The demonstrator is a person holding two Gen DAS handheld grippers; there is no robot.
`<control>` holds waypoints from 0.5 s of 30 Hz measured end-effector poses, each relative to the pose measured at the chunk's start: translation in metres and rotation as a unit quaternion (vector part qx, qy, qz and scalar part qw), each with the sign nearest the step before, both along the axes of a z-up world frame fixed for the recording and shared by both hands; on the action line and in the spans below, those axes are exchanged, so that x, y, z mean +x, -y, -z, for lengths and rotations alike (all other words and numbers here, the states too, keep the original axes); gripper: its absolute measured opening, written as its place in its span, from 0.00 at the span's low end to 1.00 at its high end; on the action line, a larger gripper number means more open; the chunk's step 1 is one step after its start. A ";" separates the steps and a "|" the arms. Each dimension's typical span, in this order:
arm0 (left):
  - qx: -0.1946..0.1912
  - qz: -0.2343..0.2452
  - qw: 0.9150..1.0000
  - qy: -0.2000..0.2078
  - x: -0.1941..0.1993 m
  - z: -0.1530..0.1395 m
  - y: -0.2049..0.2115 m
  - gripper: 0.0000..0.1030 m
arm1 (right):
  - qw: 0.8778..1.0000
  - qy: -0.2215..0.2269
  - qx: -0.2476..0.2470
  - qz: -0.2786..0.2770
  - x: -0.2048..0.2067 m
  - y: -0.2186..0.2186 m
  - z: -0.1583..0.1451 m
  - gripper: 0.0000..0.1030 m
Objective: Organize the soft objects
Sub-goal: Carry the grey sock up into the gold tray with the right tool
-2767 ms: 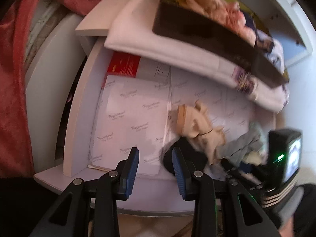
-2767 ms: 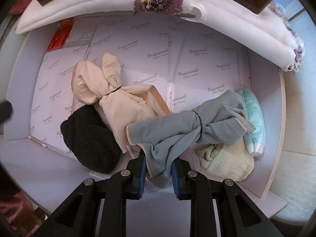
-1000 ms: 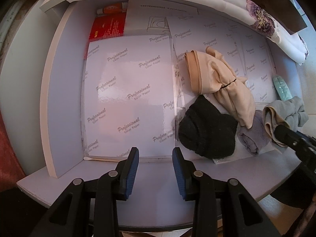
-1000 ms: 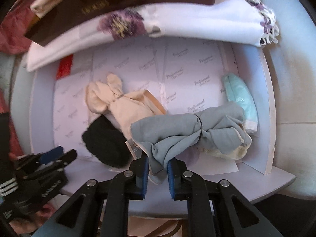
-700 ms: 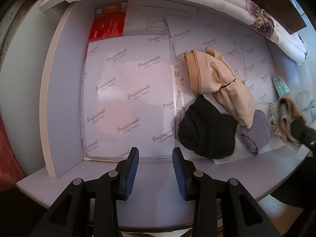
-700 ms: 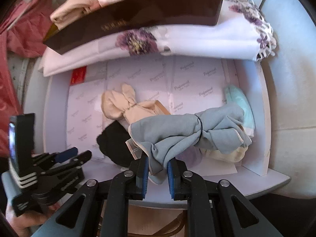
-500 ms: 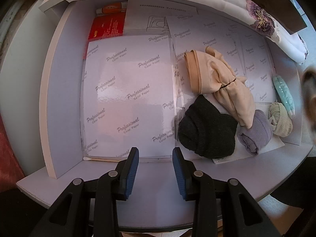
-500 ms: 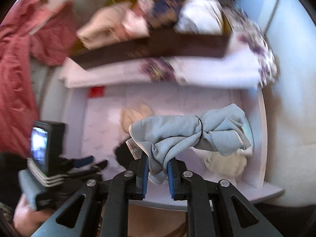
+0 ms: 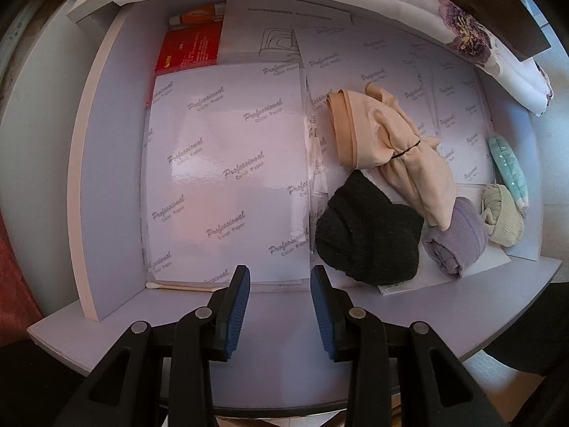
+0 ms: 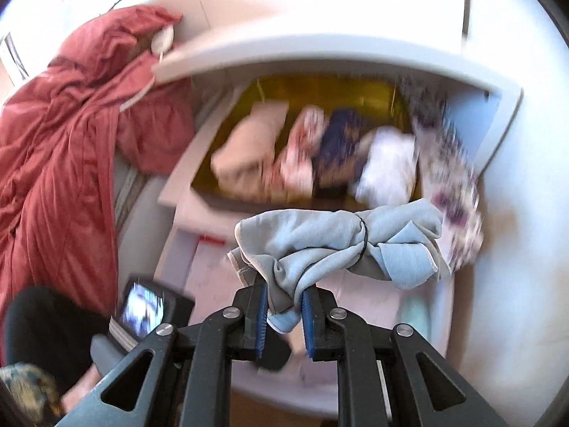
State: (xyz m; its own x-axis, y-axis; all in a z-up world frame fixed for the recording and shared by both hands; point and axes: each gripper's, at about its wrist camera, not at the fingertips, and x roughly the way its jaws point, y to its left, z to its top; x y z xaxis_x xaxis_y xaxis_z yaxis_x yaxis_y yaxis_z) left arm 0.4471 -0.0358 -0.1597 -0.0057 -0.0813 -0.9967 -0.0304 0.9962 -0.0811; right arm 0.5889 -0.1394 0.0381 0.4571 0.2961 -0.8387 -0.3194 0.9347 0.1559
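My right gripper (image 10: 281,311) has its blue pads pressed together on one end of the grey-blue bundle (image 10: 341,245), which is cinched in the middle by a thin black band and hangs clear of the shelf, stretching off to the right. My left gripper (image 9: 280,306) points down at the white shelf (image 9: 462,306) with its jaws spread part-way and nothing between them.

Just past the left fingertips lie glossy sheets of photo paper (image 9: 227,174), with a thin stick (image 9: 185,287) along their near edge. To the right of them sits a black knitted bundle (image 9: 370,238), touching a lilac roll (image 9: 457,240) beside it. A beige bundle (image 9: 391,149) tied with a black band rests behind both and overlaps them. Further right, against the shelf's side wall, are a cream knit roll (image 9: 503,219) and a mint-green piece (image 9: 508,163).

At the back left of the shelf I see a red packet (image 9: 188,49). Above, a white floral cloth (image 9: 473,41) drapes over the upper board. The right wrist view is blurred, but beyond the held bundle there seems to be a yellow-lined box (image 10: 320,89) holding several folded pieces, with a red garment (image 10: 67,135) heaped to its left.
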 end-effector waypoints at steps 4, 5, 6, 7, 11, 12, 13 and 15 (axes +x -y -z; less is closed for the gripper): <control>-0.001 0.000 1.000 0.000 0.000 0.000 0.000 0.34 | 1.000 0.015 -0.003 0.016 0.038 -0.006 -0.007 0.16; -0.002 0.001 1.000 0.000 0.000 0.001 0.001 0.34 | 1.000 0.015 -0.001 0.024 0.051 -0.007 -0.006 0.16; -0.003 0.001 1.000 0.000 0.000 0.002 0.001 0.34 | 0.999 0.015 -0.004 0.030 0.061 -0.008 -0.004 0.16; -0.004 0.001 1.000 0.000 0.000 0.002 0.001 0.34 | 0.999 0.014 -0.009 0.038 0.072 -0.009 -0.001 0.16; -0.008 0.002 1.000 -0.001 0.001 0.001 0.004 0.34 | 0.997 -0.007 -0.027 0.071 0.117 -0.007 0.021 0.17; -0.008 0.002 1.000 -0.001 0.001 0.001 0.005 0.34 | 0.997 -0.016 -0.028 0.072 0.124 -0.007 0.027 0.17; -0.009 0.002 1.000 -0.002 0.002 0.001 0.006 0.34 | 0.997 -0.027 -0.032 0.070 0.133 -0.008 0.035 0.17; -0.010 0.003 1.000 -0.002 0.001 0.001 0.006 0.34 | 0.996 -0.040 -0.043 0.065 0.146 -0.011 0.048 0.17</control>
